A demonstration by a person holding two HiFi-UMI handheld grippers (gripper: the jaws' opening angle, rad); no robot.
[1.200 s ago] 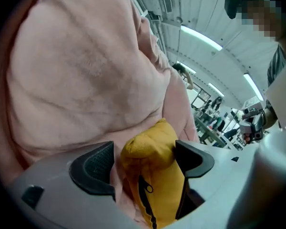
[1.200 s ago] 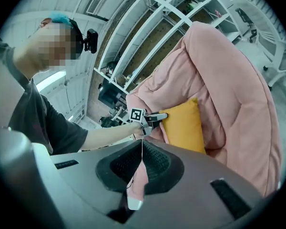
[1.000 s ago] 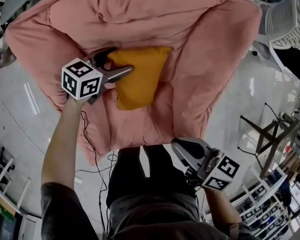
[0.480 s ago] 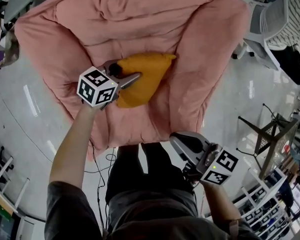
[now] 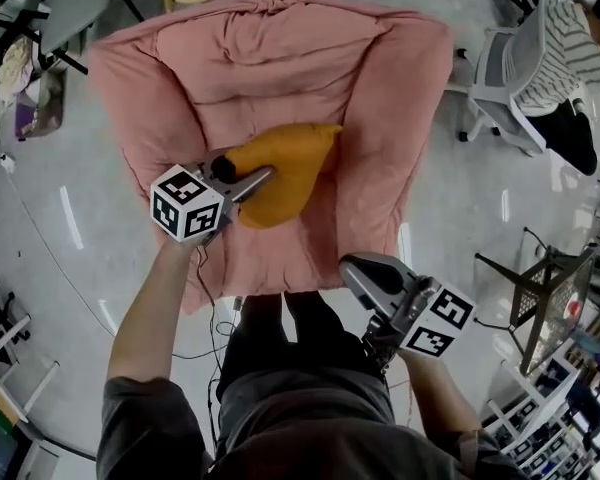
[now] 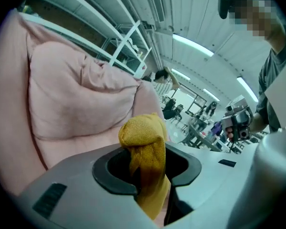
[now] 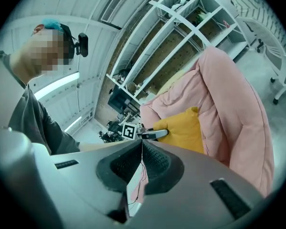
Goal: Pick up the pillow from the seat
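An orange-yellow pillow (image 5: pixel 288 166) lies on the pink padded seat (image 5: pixel 270 68). My left gripper (image 5: pixel 248 174) has its jaws around the pillow's left corner. In the left gripper view the pillow (image 6: pixel 142 132) is bunched between the closing jaws of the left gripper (image 6: pixel 148 165), whose pads squeeze the fabric. My right gripper (image 5: pixel 358 273) hangs low by the person's legs, shut, with nothing in it. From the right gripper view, beyond the right gripper (image 7: pixel 142 152), I see the pillow (image 7: pixel 183 130) and the left gripper (image 7: pixel 155 134) against the seat (image 7: pixel 233 99).
A white office chair (image 5: pixel 500 63) with a striped garment stands right of the seat. A black metal stand (image 5: pixel 525 268) and white racks (image 5: pixel 540 418) are at the lower right. A cable (image 5: pixel 202 340) trails on the floor by the seat's front. Shelving (image 7: pixel 181 37) stands behind the seat.
The left jaws have closed from wide open onto the pillow's left corner. The pillow has bunched up from flat and risen a little off the seat. The right gripper has hardly moved.
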